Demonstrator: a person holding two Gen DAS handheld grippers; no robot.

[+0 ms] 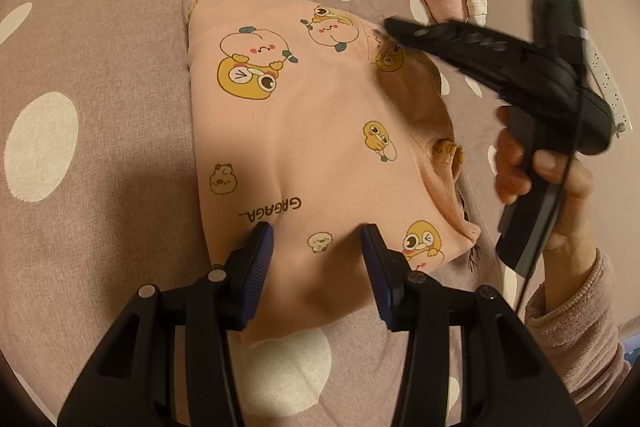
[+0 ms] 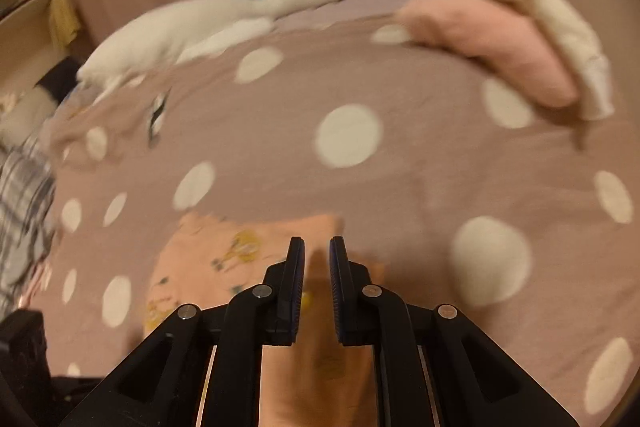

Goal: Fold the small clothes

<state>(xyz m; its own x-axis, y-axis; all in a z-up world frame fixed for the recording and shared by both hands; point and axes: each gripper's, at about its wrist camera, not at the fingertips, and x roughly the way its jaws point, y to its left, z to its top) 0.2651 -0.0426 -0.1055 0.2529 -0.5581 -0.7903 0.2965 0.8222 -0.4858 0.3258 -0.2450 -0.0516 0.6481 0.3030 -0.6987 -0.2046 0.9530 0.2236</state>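
**Folded top on bedspread, both grippers over it**

Dotted mauve bedspread [image 1: 100, 75] carries everything. Peach cartoon-print top [image 1: 312, 131] lies folded mid-spread. Pink and cream folded clothes [image 2: 516, 39] sit toward the far edge, plush goose [image 2: 208, 15] beyond. Left gripper [image 1: 318, 231]: jaws half-wide, tips on the top's near edge. Right gripper [image 2: 317, 251]: jaws nearly closed, nothing between, above the top.

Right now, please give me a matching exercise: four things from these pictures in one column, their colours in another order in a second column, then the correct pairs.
Things:
1. folded garment
2. bedsheet
3. plush goose
4. left gripper

Colours:
A. white with an orange beak
B. black with blue pads
C. peach with cartoon ducks
D. mauve with cream dots

Pairs: 1-C, 2-D, 3-A, 4-B
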